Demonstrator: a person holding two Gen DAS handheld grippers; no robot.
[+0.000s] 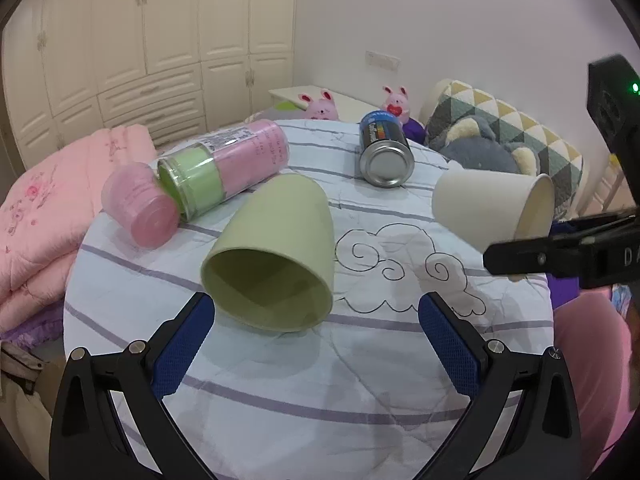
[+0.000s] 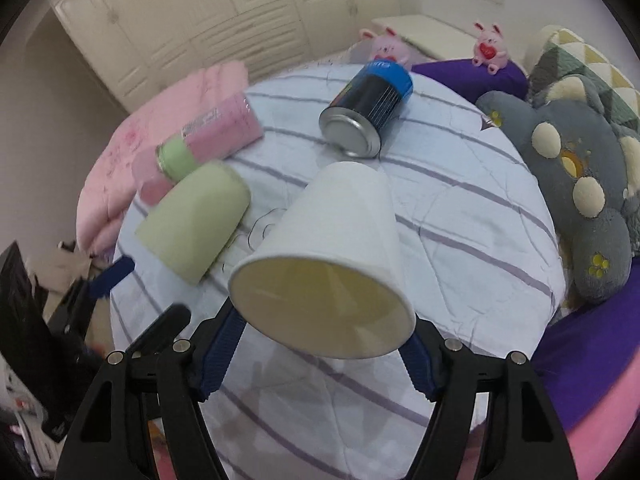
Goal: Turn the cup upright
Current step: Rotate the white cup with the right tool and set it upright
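At the desk's [image 1: 280, 400] 3 o'clock edge, the right claw [image 2: 326, 344] is clenched on the rim of a white paper cup [image 2: 340, 248], lifted clear of the striped cloth, lying sideways, mouth toward the camera. Left claw [image 1: 316, 320]: released, fingers spread, just short of a green cup [image 1: 276, 248] on its side at centre, mouth toward the claw. At 12 o'clock lies a tin can [image 1: 384, 152]; at 10 o'clock, a pink-and-green canister [image 1: 228, 168] touching a pink jar [image 1: 140, 204].
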